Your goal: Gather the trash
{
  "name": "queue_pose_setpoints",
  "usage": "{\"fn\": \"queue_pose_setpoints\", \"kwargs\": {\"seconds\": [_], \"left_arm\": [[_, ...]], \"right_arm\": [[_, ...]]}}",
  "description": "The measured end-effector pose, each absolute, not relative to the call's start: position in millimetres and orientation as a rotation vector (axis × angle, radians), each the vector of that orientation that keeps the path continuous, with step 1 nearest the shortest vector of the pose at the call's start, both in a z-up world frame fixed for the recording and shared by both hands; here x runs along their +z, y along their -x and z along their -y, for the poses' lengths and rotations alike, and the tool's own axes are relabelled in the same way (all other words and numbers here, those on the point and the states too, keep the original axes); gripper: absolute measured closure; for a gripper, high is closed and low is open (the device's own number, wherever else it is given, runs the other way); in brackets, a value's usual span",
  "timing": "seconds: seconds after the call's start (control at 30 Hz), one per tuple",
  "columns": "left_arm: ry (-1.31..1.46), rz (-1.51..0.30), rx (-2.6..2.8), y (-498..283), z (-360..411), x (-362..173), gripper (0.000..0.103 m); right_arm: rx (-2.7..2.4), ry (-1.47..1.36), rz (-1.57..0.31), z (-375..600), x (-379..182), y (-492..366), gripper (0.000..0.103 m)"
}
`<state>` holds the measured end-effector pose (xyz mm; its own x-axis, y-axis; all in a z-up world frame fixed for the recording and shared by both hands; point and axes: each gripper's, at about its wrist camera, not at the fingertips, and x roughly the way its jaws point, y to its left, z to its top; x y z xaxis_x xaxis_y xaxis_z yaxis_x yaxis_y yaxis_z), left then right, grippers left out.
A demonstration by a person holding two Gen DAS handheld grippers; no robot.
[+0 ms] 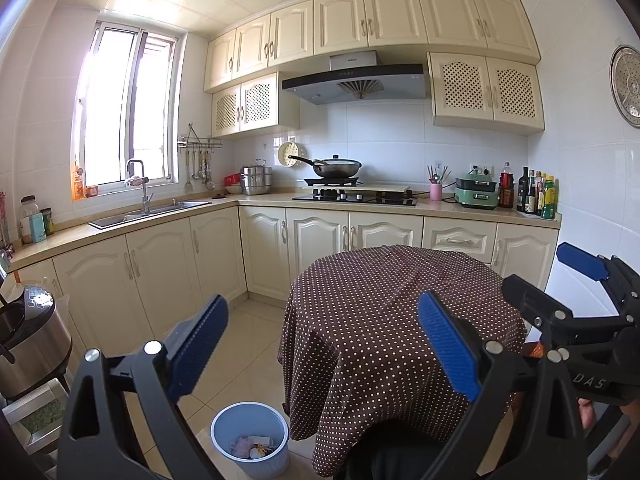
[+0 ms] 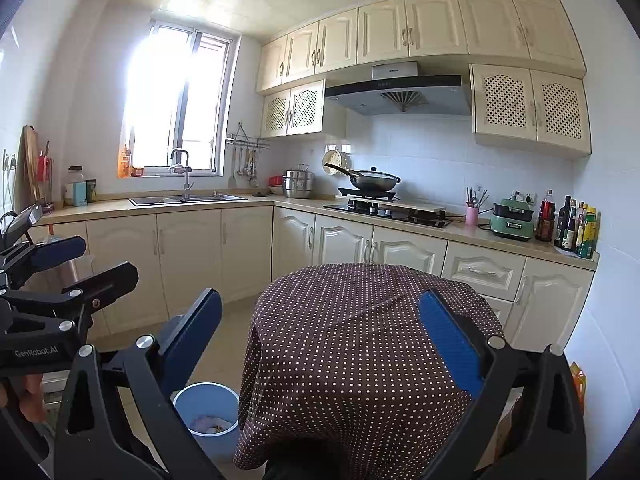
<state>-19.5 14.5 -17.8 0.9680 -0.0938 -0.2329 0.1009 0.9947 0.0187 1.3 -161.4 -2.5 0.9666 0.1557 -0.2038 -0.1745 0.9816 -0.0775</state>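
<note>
blue bin (image 1: 250, 438) on the floor, low left of the table (image 1: 400, 320), scraps already inside; touching or just beside the cloth hem, cannot tell. no loose trash visible on the cloth. left gripper (image 1: 320, 344) wide, empty, nearer the bin. right gripper (image 2: 320, 340) wide, empty, over the cloth. open tile toward the cabinets; rice cooker (image 1: 28, 340) crowds the far left.

The tablecloth (image 1: 400, 320) is brown with white dots. The bin (image 1: 250, 440) is light blue. Gripper pads (image 1: 198, 346) are blue on black frames. Cabinets (image 1: 160, 272) are cream; the cup (image 1: 436, 192) pink.
</note>
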Motion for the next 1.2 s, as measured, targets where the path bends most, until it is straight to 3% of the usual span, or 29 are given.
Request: {"fn": "queue_pose_setpoints", "kwargs": {"seconds": [1.2], "left_arm": [[-0.028, -0.251, -0.089, 8.7, -19.4, -21.4, 0.009]], "right_arm": [[0.184, 0.1, -0.216, 152.2, -4.5, -14.1, 0.007]]}}
